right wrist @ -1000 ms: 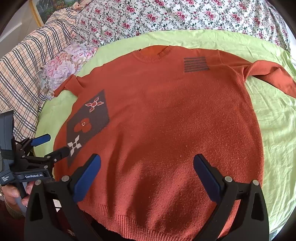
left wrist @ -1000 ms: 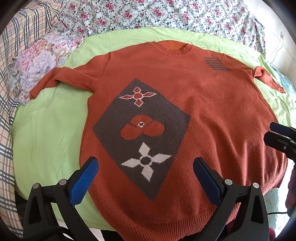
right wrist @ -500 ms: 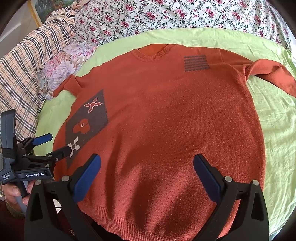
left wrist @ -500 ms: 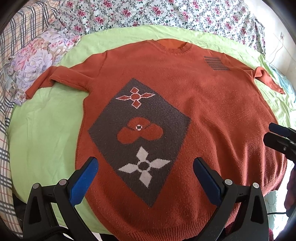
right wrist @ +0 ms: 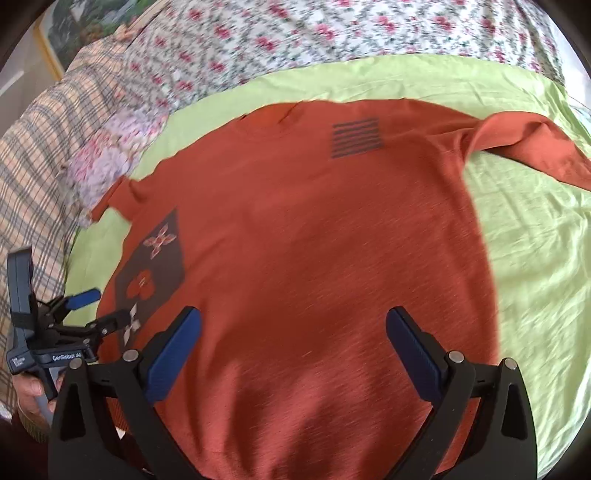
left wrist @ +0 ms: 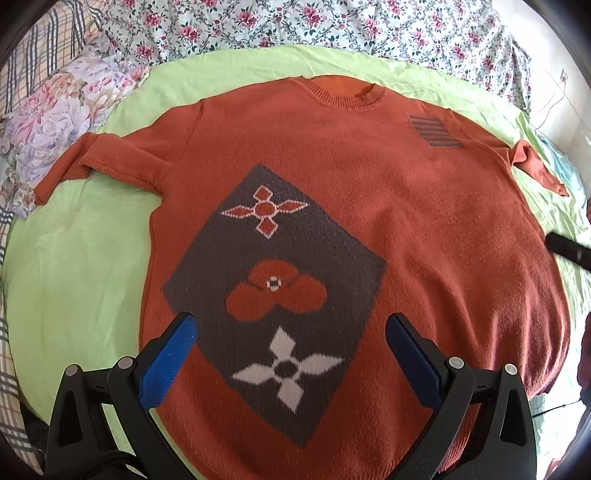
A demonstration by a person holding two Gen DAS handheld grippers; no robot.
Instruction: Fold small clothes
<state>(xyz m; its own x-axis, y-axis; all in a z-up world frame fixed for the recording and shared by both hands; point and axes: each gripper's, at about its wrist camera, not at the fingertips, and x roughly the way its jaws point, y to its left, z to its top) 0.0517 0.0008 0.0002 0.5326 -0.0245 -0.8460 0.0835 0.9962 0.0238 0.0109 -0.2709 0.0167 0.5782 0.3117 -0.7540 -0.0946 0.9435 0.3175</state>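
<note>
A rust-orange knit sweater (left wrist: 424, 229) lies flat, front up, on a light green sheet (left wrist: 81, 266). It has a dark diamond panel (left wrist: 273, 291) with flower shapes and a striped patch (left wrist: 434, 131) near one shoulder. It also shows in the right wrist view (right wrist: 314, 251). My left gripper (left wrist: 290, 350) is open and empty above the lower left part of the sweater, over the diamond panel. It also shows at the left of the right wrist view (right wrist: 101, 306). My right gripper (right wrist: 293, 347) is open and empty above the sweater's lower middle. Both sleeves are spread outward.
Floral bedding (left wrist: 295, 26) lies behind the green sheet. A pale floral pillow (left wrist: 44, 122) and plaid fabric (right wrist: 40, 155) lie to the left. A framed picture (right wrist: 59, 26) is at the far left corner. The right wrist view is blurred by motion.
Both grippers have moved forward and lower over the sweater. The right gripper has shifted to the right, and only one of its fingertips remains at the edge of the left wrist view.
</note>
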